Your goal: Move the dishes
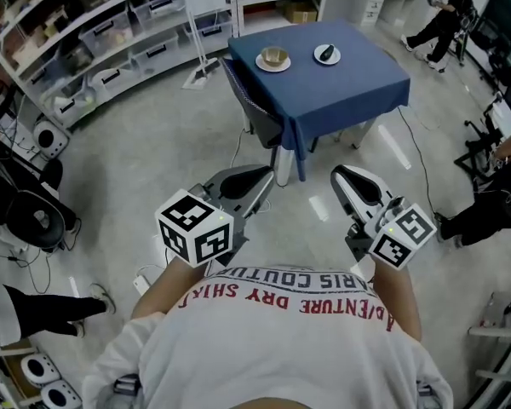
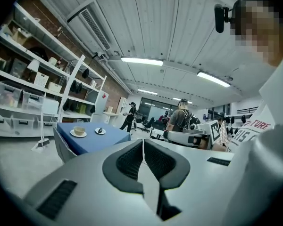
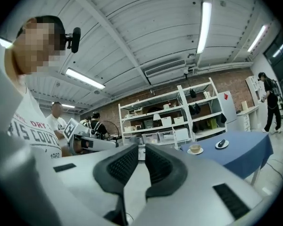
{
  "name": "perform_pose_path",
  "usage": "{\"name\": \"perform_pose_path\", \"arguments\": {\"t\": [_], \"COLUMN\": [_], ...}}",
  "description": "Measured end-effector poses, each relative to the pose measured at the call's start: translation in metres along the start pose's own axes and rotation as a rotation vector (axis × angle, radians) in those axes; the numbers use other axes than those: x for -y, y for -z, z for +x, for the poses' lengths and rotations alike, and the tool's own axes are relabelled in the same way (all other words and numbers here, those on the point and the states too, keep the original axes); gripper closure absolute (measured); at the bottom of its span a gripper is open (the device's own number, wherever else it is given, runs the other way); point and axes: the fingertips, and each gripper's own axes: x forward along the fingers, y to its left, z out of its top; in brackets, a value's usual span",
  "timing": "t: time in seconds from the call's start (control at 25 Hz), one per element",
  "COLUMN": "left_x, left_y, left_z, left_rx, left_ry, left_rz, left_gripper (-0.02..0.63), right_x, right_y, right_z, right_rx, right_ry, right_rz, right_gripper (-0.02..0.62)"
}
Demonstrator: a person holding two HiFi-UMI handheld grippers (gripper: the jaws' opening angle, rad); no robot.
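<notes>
Left gripper (image 1: 264, 177) and right gripper (image 1: 341, 175) were held low, close to the person's chest, aimed out across the room. In each gripper's own view the ridged pads met with nothing between them, so both were closed and empty.

Beyond them lay open grey floor, with a thin cable (image 1: 417, 164) trailing across it. Farther on stood a small table (image 1: 349, 88) under a blue cloth that hung well down its sides, with a chair (image 1: 249, 100) tucked against its near left corner. Both dishes sat toward the far edge of the tabletop: a saucer with a cup (image 1: 273, 59) on it, and just to its right a small plate (image 1: 327, 54) carrying a dark item too small to identify. Shelves of storage bins lined the wall to the left.

The dishes were well out of reach, so the approach was likely the first hazard: a foot could catch the cable or the chair. At the table, a low gripper could snag the hanging cloth and drag both dishes. Jaws left closed would only push a dish. Lifting the saucer off level could let the cup slide off.
</notes>
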Motion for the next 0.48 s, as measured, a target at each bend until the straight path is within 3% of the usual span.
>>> {"name": "perform_pose_path", "arguments": {"t": [0.04, 0.12, 0.24, 0.48], "left_x": [0.000, -0.001, -0.002, -0.001], "left_y": [0.000, -0.001, -0.003, -0.006], "left_z": [-0.001, -0.002, -0.005, -0.003], "left_rx": [0.004, 0.010, 0.016, 0.018], "left_ry": [0.002, 0.006, 0.008, 0.016], "left_rz": [-0.002, -0.008, -0.008, -0.005], "left_gripper": [0.572, 0.572, 0.572, 0.572], "right_x": [-0.001, -0.002, -0.003, 0.017], "right_y": [0.001, 0.002, -0.001, -0.008], "right_z": [-0.001, -0.003, -0.005, -0.011], "right_rx": [-0.008, -0.021, -0.020, 0.012], "right_ry": [0.007, 0.015, 0.030, 0.152], "right_rz": [-0.020, -0.046, -0.062, -0.080], "right_gripper": [0.559, 0.435, 0.337, 0.240]}}
